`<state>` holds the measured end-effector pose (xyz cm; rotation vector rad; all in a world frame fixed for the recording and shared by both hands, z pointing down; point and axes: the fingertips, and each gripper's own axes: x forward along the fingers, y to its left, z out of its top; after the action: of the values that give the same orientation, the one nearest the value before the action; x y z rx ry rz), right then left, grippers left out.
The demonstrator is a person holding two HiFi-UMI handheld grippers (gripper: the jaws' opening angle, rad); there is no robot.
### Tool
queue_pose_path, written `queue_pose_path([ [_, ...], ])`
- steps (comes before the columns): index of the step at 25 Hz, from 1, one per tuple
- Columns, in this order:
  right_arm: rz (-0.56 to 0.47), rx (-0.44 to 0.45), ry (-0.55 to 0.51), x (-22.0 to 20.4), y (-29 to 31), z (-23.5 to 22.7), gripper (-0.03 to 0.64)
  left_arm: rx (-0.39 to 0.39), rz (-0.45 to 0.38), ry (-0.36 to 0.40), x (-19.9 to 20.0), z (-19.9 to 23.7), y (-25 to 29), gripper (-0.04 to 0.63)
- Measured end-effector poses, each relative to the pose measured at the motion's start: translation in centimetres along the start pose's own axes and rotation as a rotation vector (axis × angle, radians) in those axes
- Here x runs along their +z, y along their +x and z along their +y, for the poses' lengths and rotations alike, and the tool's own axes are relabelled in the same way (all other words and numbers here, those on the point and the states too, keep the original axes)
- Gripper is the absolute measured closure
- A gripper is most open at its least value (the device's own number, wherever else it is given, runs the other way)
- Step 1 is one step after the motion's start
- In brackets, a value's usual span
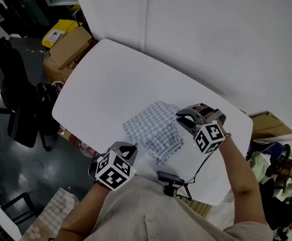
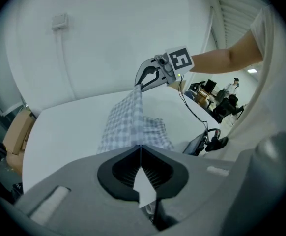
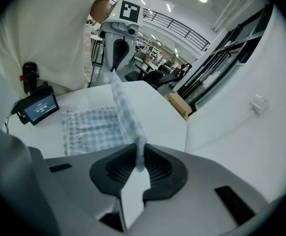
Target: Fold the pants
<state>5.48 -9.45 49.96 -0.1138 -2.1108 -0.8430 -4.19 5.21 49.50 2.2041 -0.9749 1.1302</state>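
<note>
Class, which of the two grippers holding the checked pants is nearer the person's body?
The left gripper, at the near edge of the table beside the torso; the right gripper holds the pants farther out.

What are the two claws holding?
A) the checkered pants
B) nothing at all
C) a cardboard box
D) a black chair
A: the left claw and the right claw each pinch an edge of the checkered pants, and that edge stretches between them above the white table.
</note>
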Motion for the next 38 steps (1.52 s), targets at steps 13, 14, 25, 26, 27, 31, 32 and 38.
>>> queue_pose_path([
  [13,0.091,0.037,-0.045,-5.0,-1.0,10.2,0.557,-0.174,0.084,-0.036,-2.8,-8.3,5.9,0.577],
  [14,0.1,0.043,-0.048,-5.5,-0.7,10.8,0.557,-0.182,0.088,-0.049,-3.1,-8.6,6.6,0.577],
  [25,0.119,0.105,-0.025,-7.7,1.0,15.1,0.557,-0.345,0.098,-0.258,-6.1,-11.3,11.4,0.577],
  [26,0.121,0.108,-0.016,-7.8,0.9,15.2,0.557,-0.348,0.096,-0.264,-6.0,-11.4,11.5,0.577],
  [27,0.122,0.111,-0.011,-7.9,0.8,15.3,0.557,-0.348,0.096,-0.261,-6.0,-11.4,11.5,0.577],
  [31,0.113,0.107,0.007,-7.7,0.4,15.7,0.557,-0.356,0.102,-0.242,-6.5,-11.9,11.8,0.574],
  [32,0.112,0.107,0.009,-7.8,0.2,15.8,0.557,-0.366,0.102,-0.242,-6.5,-12.1,11.8,0.569],
  [38,0.146,0.118,0.045,-8.9,-1.6,17.6,0.557,-0.455,0.125,-0.216,-7.2,-14.6,11.6,0.482],
])
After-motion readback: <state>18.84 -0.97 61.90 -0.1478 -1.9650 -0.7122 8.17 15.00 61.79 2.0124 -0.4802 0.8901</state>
